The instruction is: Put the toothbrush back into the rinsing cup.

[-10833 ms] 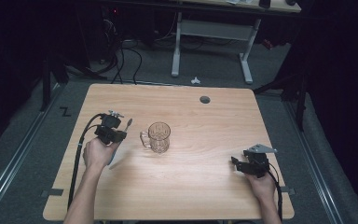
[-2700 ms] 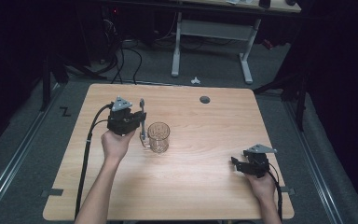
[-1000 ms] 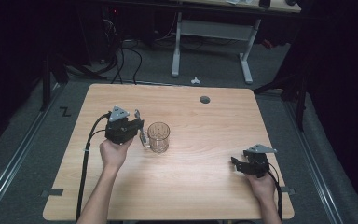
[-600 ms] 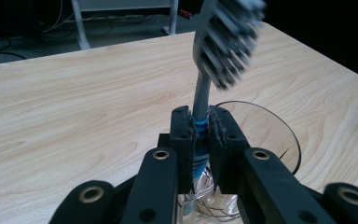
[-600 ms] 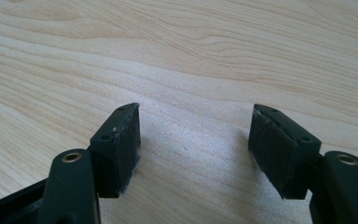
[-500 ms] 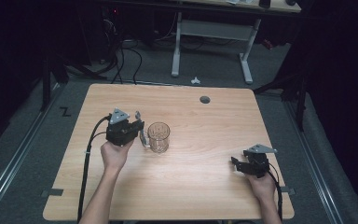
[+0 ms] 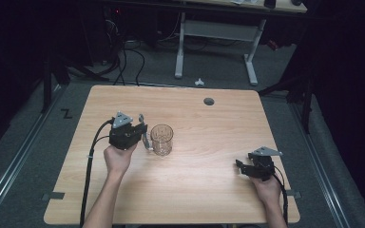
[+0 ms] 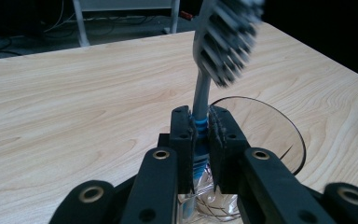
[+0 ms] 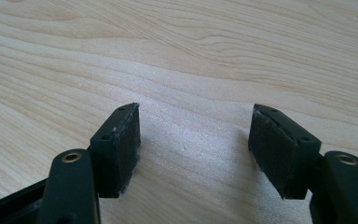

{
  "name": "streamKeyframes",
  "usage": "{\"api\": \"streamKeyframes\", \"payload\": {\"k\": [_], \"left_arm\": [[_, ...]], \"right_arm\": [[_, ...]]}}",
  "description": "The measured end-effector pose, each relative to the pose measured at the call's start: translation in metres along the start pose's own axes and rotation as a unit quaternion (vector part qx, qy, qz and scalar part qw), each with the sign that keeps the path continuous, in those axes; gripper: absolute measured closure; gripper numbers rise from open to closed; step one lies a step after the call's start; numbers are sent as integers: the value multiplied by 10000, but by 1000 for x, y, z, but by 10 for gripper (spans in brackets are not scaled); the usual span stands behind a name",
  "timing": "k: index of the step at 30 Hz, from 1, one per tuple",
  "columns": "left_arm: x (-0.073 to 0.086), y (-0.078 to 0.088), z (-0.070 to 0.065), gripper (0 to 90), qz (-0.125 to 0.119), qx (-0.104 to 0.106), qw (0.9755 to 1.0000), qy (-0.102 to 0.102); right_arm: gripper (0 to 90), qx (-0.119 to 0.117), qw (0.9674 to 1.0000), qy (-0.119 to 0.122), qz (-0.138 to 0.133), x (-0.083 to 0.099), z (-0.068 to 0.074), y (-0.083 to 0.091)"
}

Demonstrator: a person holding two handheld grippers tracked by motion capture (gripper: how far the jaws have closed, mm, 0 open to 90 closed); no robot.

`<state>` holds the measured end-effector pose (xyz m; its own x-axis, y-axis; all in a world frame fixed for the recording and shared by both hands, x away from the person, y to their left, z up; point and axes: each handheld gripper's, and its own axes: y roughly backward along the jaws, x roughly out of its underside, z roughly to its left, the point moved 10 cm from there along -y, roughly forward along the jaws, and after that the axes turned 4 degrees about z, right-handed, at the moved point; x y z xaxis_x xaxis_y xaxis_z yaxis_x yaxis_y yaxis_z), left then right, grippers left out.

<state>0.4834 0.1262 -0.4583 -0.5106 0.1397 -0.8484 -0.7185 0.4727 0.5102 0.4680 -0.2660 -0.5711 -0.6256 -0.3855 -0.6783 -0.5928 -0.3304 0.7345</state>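
Left tongs pinching a grey toothbrush by its handle, bristle head up, right beside a clear glass mug mid-counter; right tongs spread with nothing between, low over bare wood at the counter's near right. Counter is pale woodgrain with a round grommet hole toward the far edge. Room dark: grey floor, loose cables, white desk legs behind.
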Motion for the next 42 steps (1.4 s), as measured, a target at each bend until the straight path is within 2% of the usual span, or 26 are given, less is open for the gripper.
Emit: {"api": "streamKeyframes", "payload": {"k": [10, 19, 35, 42], "left_arm": [[2, -2, -3, 809, 20, -37, 9999, -107], [9, -5, -1, 807, 80, -21, 10000, -31], [12, -6, -1, 798, 181, -25, 9998, -11], [13, -6, -1, 731, 255, -67, 9996, -34]], "right_arm": [[346, 1, 10000, 0, -1, 0, 0, 0], [346, 1, 10000, 1, 0, 0, 0, 0], [346, -1, 10000, -2, 0, 0, 0, 0], [346, 1, 10000, -3, 1, 0, 0, 0]]}}
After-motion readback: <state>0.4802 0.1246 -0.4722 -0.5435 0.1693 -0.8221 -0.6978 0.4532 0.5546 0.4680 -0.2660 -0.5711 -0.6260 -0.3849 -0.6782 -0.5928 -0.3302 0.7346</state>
